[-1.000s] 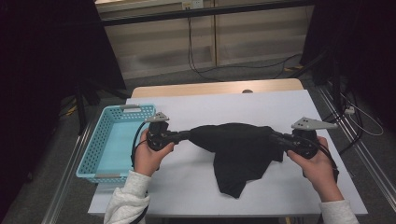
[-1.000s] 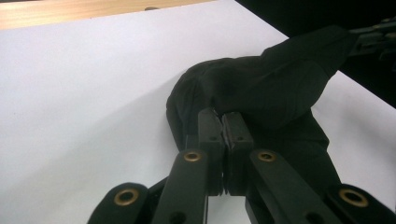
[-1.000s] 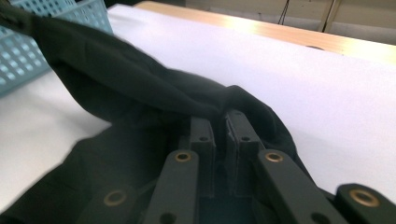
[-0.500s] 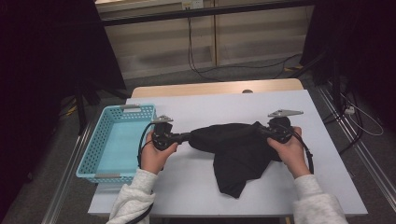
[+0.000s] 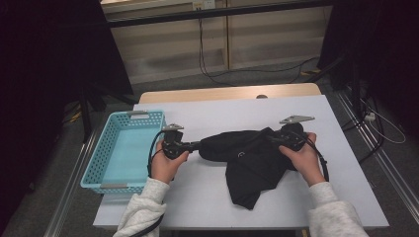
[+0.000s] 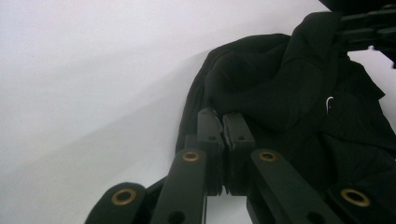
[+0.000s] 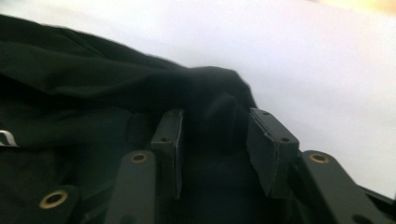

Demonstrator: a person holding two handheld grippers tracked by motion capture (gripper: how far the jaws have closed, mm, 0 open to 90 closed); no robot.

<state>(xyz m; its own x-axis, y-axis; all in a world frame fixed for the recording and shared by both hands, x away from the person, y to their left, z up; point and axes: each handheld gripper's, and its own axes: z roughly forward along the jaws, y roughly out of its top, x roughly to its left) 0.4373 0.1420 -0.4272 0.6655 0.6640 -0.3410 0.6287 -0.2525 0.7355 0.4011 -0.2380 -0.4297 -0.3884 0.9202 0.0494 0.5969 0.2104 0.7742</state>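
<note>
Black garment (image 5: 247, 155) bunched mid tabletop (image 5: 207, 197), beside the basket (image 5: 123, 148).
Soft, light, limp: best gripped at the edges. Left gripper (image 6: 223, 122) clamped on fabric; right gripper (image 7: 215, 133) fingers just opening, half apart, a fold between, unpinched.

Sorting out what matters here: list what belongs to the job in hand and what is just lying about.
In the job:
- black garment, bunched on the white table
- left tool, shut on a fold of it
- right tool, jaws just opened, cloth between them, pads apart
- blue basket, probably

Lying about:
- cables on the floor
</note>
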